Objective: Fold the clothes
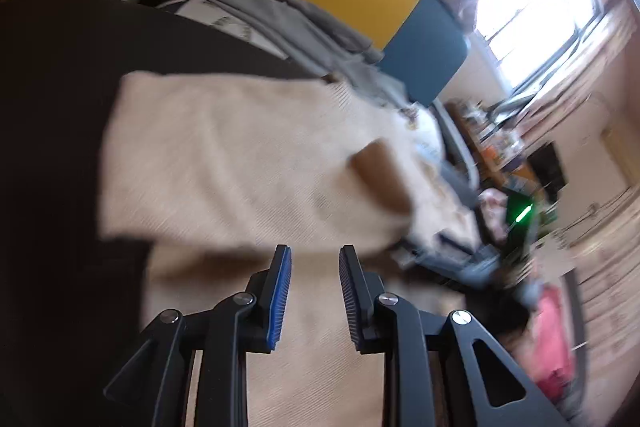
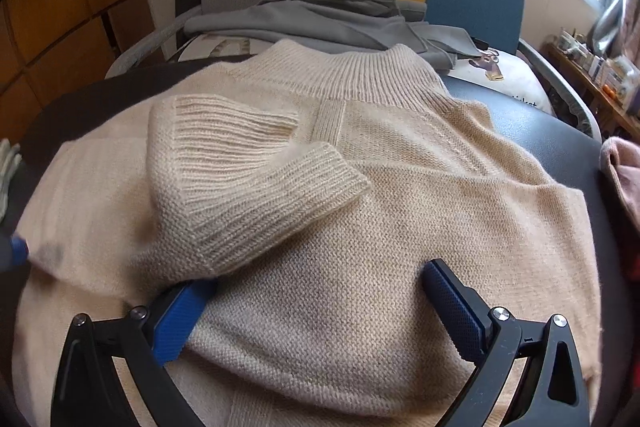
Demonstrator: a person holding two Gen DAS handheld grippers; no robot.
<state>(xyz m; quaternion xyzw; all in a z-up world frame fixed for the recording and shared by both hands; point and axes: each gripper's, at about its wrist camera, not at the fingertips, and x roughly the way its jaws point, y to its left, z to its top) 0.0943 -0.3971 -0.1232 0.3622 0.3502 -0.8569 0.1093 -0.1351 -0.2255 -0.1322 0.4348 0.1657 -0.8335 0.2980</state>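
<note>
Both sleeves lie across the cream sweater (image 2: 360, 211) on the table (image 2: 532, 131), our right hand-held gripper (image 2: 320, 279) and left hand-held gripper (image 1: 315, 259) gape empty; we'd probably fold hem-to-collar next, edges squared.

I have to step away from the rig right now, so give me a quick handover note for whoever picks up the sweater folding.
Left gripper: open, empty, above the cream fabric; its view is motion-blurred.
Right gripper: open wide, empty, low over the sweater's body, with fabric bunched against its left finger.
Cream knit sweater: spread on the dark table, collar toward the chair.
Done: one sleeve is folded in across the chest.
Left: the other sleeve is not clearly visible; check it, fold it in, then fold the body.
Grey garments are piled on the chair behind, apparently unfolded.
</note>
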